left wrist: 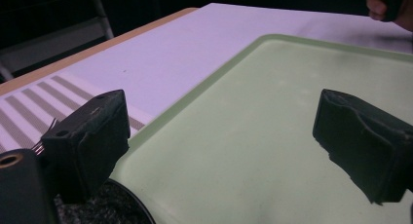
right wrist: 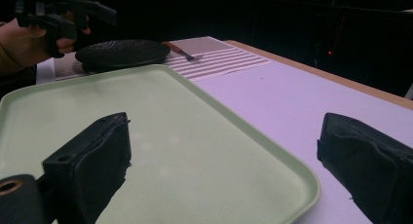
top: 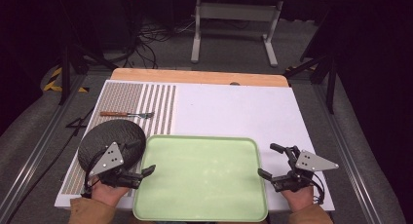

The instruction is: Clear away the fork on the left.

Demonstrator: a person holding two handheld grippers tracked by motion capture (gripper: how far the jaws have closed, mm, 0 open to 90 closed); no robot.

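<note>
left gripper [top: 144, 166]: low left of the high view, over the near rim of my dark plate [top: 111, 143]; my jaws stand wide apart with nothing between them, one over the plate's edge, the other out over the tray.
right gripper [top: 272, 161]: low right of the high view, on the white mat just beside the tray's right rim; jaws apart, empty.
dark plate: round, textured, lying flat on the striped placemat [top: 146, 107], left of centre; its right edge sits just beside the tray's left rim, and i can't tell if they touch.
green tray [top: 195, 214]: bottom centre, bare inside, rounded corners, raised lip.
fork [top: 127, 114]: wooden handle, lying across the stripes just above the plate, tines pointing right.
tabletop [top: 195, 77]: wood edge showing at the far side beyond the mats.
step in hand, as i judge it: take the plate by its rim and bring it onto the tray.
how to do it well: drop my left jaws so one slips under the lip and one comes down on top, at the rim nearest me; bite the edge, not the middle.
care: the rim is thin and low, so i'd come in nearly level, close firmly, and lift enough to clear the tray's lip before sliding right.
risk: a shallow pinch could let the plate tip or scrape the fork.
</note>
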